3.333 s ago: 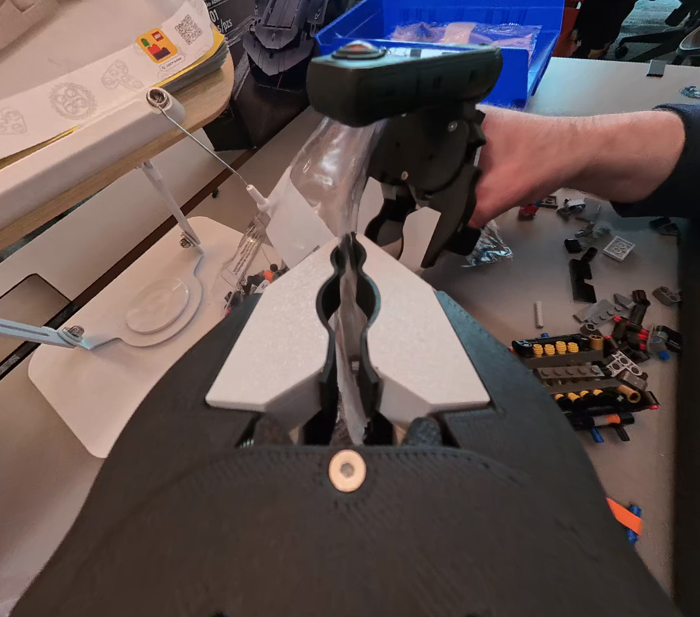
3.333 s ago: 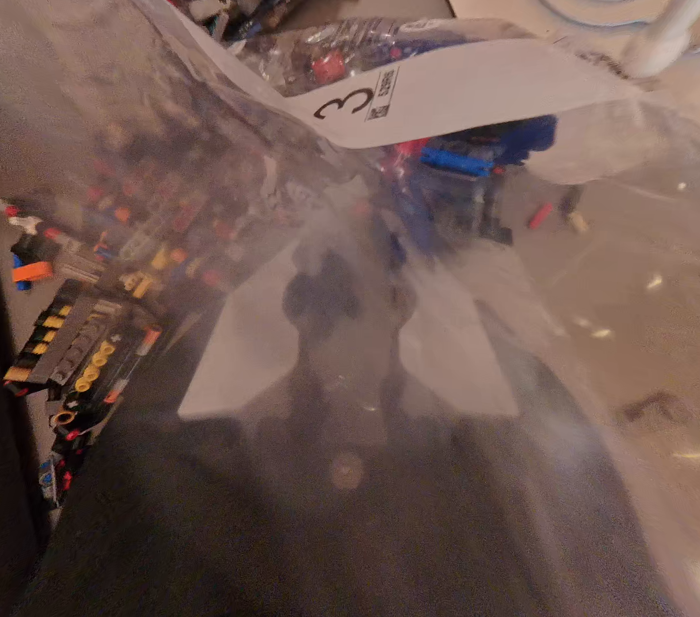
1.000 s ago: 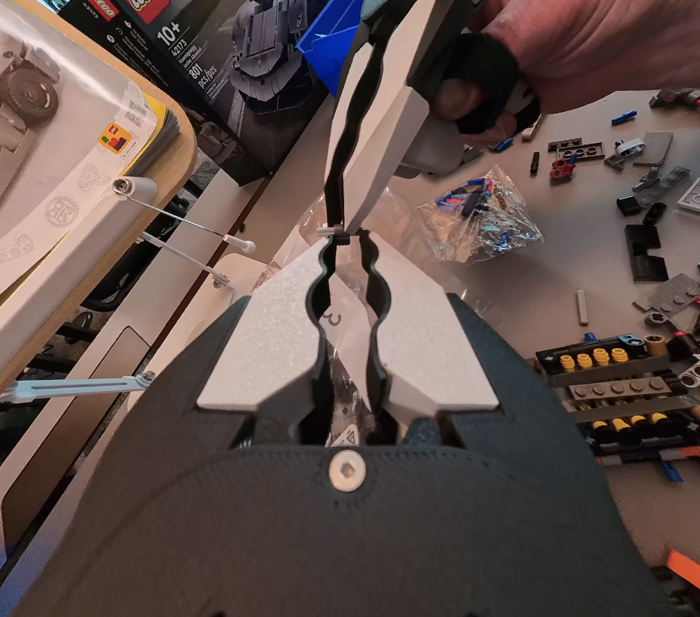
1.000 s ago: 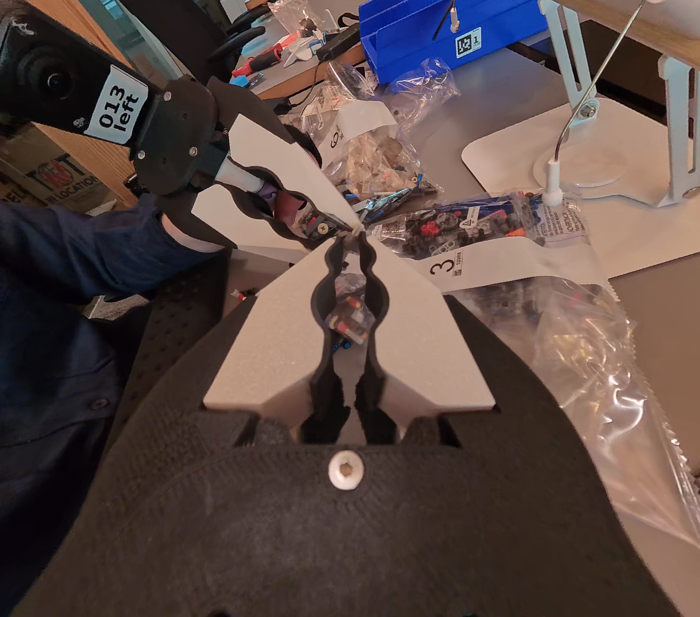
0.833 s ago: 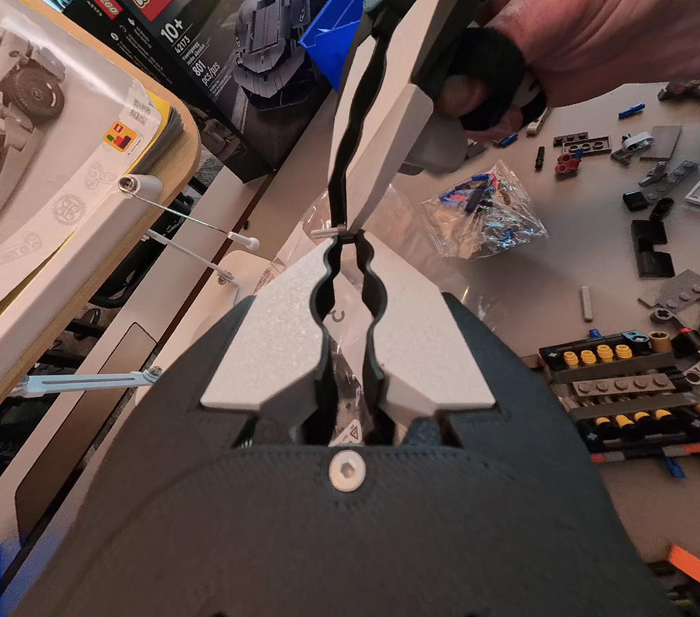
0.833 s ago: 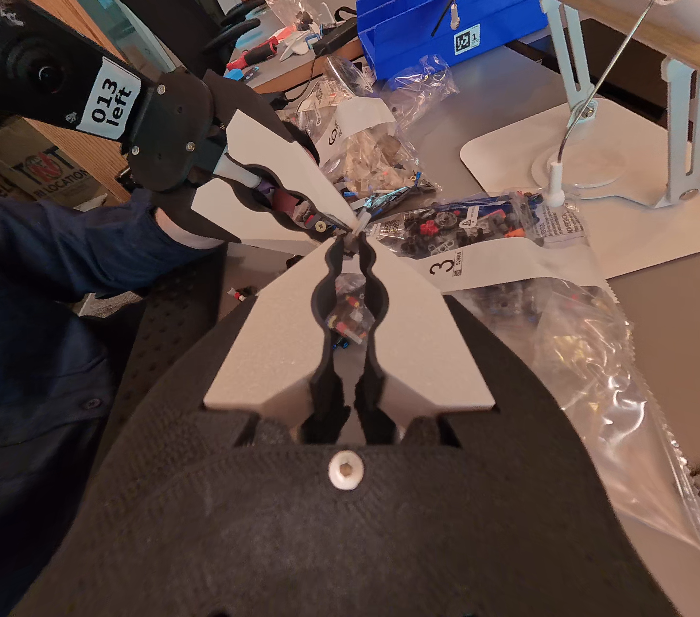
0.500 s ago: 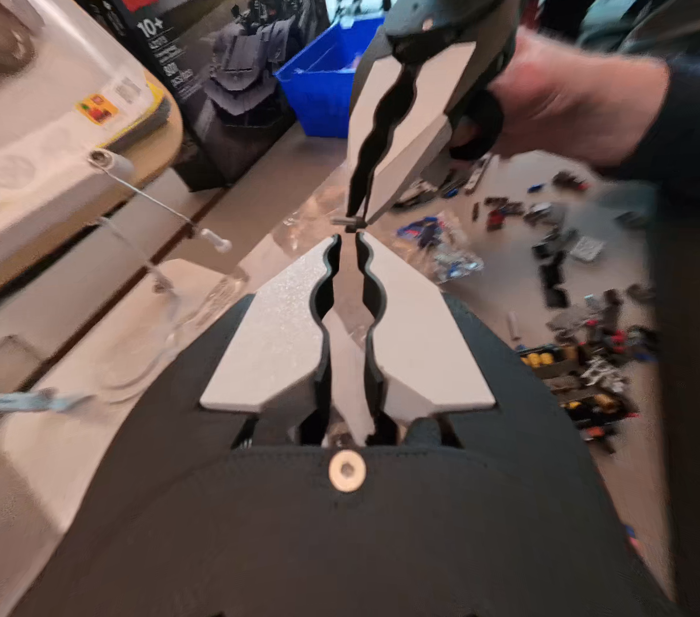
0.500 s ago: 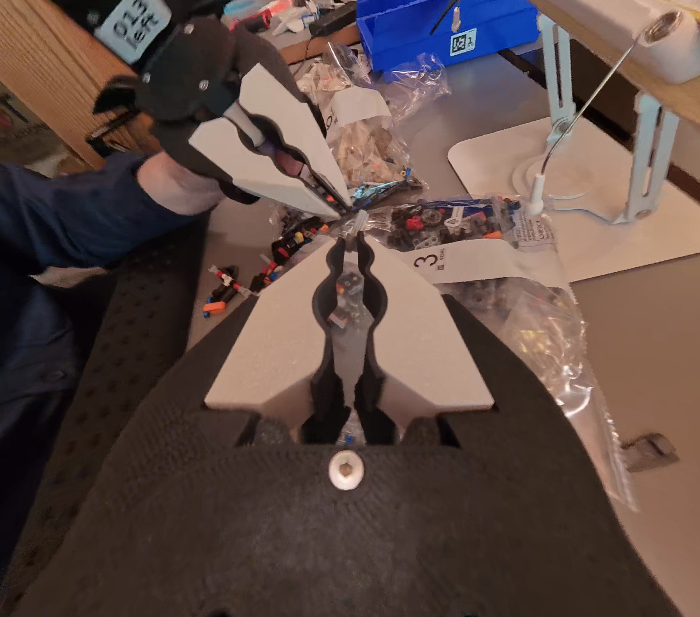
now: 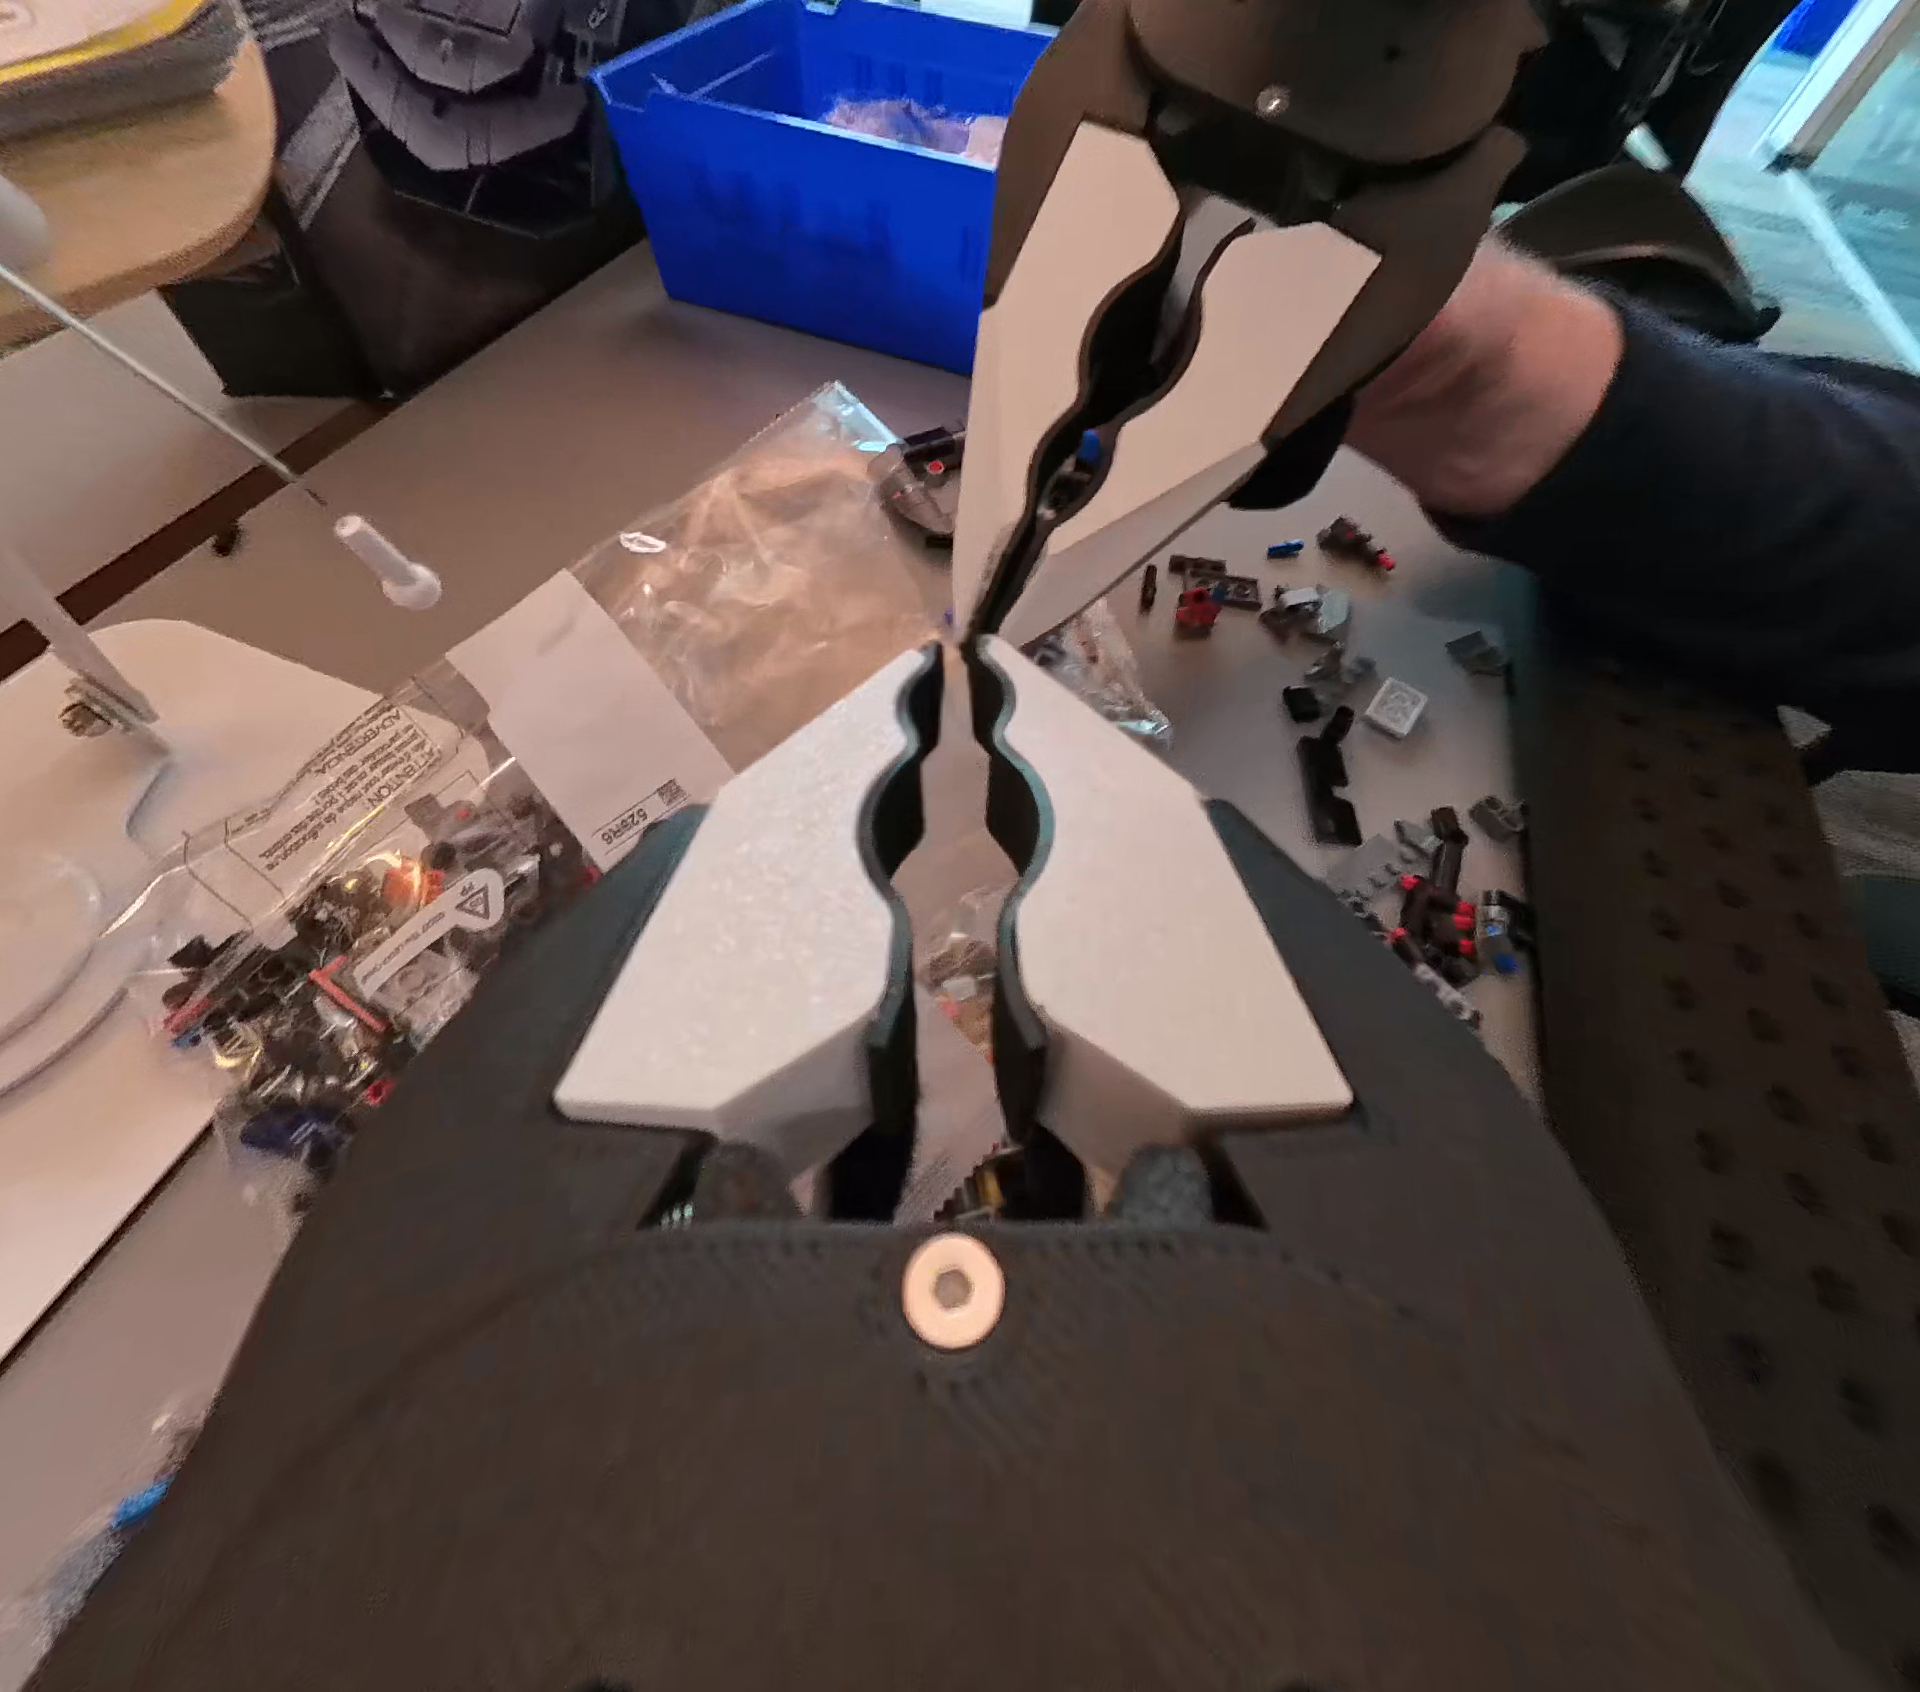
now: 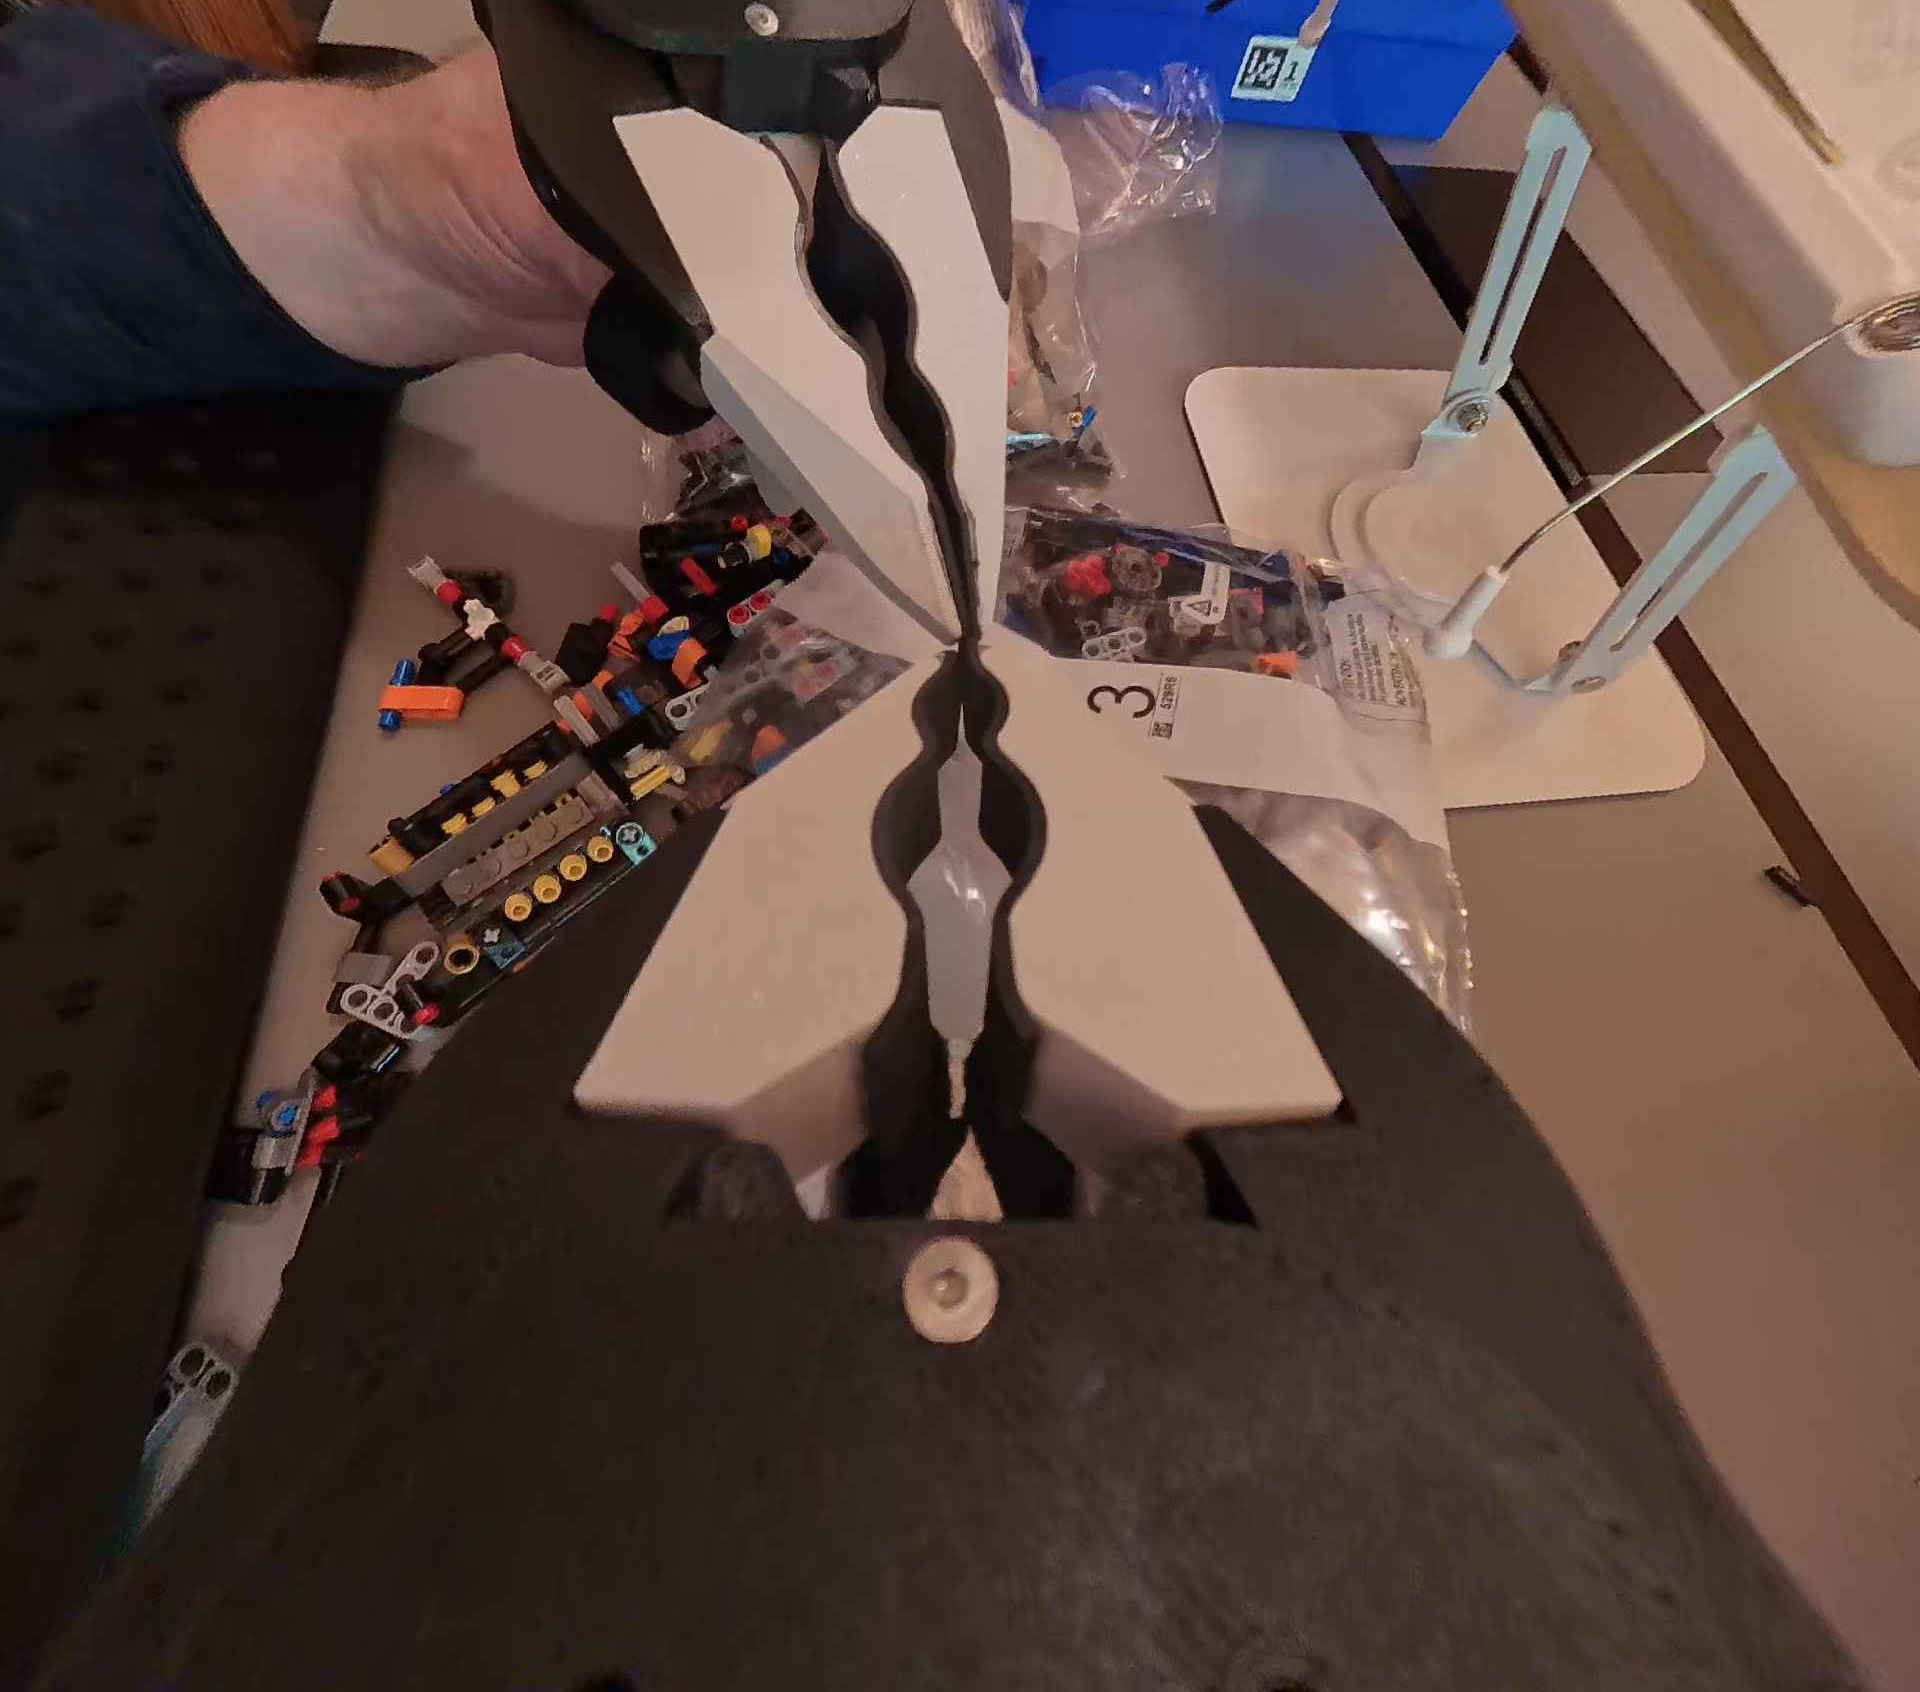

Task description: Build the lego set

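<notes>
Left of the right claw, loose parts lie around the half-built beam assembly on the worktop. Its long axis runs diagonally, the near end low on the left and the far end pointing up toward the claw tips. In the middle, both claws are pinched closed and meet tip to tip above the worktop, the left claw facing the right one. Any part between them is too small to make out. This looks like a fine tip-to-tip handover. It's best to hold one claw steady, keep the tips in line, and release only once the other grips firmly. Just right of the tips lies the numbered bag, lying crosswise.
</notes>
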